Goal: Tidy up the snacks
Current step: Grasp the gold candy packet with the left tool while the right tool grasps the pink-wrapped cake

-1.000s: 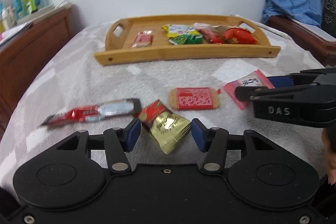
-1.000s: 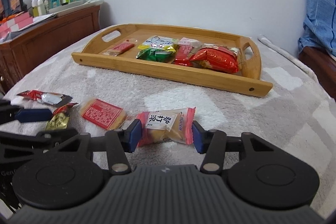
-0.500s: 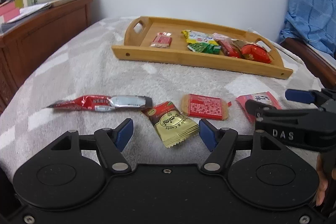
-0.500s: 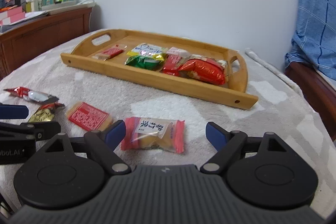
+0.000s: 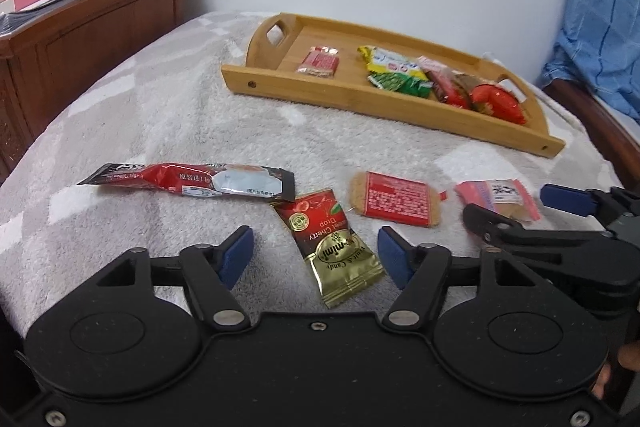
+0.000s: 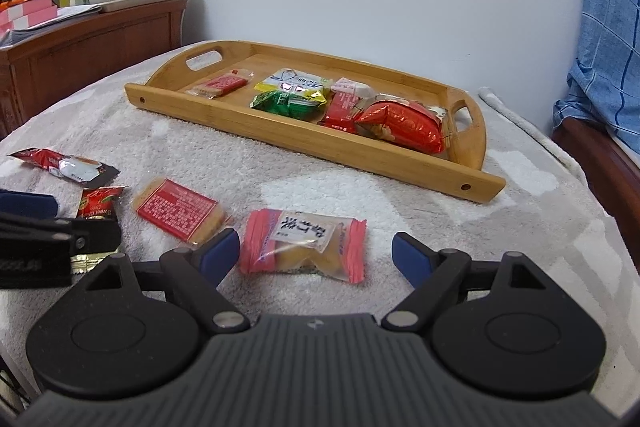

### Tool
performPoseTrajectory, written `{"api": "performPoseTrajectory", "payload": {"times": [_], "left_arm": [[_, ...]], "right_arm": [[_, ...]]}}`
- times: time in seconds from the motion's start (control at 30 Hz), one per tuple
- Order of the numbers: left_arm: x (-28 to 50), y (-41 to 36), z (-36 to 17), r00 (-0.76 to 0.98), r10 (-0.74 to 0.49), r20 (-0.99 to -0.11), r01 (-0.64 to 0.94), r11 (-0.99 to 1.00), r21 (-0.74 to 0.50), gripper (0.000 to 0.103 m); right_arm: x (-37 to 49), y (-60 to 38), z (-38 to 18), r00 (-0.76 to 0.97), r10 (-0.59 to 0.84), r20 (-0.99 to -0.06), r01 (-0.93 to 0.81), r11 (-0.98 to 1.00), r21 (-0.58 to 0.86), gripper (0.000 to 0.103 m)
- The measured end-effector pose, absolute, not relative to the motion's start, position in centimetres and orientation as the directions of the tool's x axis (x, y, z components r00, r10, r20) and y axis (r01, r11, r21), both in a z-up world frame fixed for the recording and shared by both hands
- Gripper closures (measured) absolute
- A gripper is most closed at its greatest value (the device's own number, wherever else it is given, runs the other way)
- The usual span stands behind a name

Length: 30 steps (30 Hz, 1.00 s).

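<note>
Left gripper (image 5: 316, 257): jaws spread, straddling gold candy (image 5: 334, 247) on blanket (image 5: 180, 115). Right gripper (image 6: 316, 257): jaws spread around pink snack (image 6: 304, 245). Tray (image 6: 320, 143) far, right half filled. Risk: slick flat wrappers may slip or snag pile (soft surface). Room: tray's left half free; grippers crowd each other near.

You're over a bed covered by a grey-and-white fleece blanket (image 6: 360, 183). Far side, the wooden tray (image 6: 328, 143) sits flat on it. Nearer you, four loose snacks lie in a row on the blanket: the long red stick sachet (image 5: 188, 179), the red-and-gold candy packet (image 5: 332, 241) just beside its end, the red-labelled biscuit (image 5: 394, 198), then the pink wrapped pastry (image 6: 304, 245).
</note>
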State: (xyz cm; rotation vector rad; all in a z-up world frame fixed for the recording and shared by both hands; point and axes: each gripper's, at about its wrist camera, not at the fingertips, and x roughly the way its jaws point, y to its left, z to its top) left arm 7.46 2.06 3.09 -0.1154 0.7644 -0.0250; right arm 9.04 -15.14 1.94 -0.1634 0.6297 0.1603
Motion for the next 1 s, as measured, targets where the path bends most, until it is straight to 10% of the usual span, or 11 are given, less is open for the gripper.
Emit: {"api": "performPoseTrajectory", "payload": {"times": [0.37, 1.0], "left_arm": [[8.4, 1.2, 3.0, 0.733, -0.053, -0.678, 0.017, 0.998, -0.06, 0.071], [7.6, 0.7, 5.2, 0.754, -0.11, -0.647, 0.073, 0.994, -0.085, 0.078]], "right_arm": [[9.2, -14.5, 1.5, 0.774, 0.135, -0.619, -0.245, 0.965, -0.097, 0.015], [8.6, -15.5, 2.5, 0.811, 0.134, -0.569, -0.202, 0.978, -0.058, 0.041]]}}
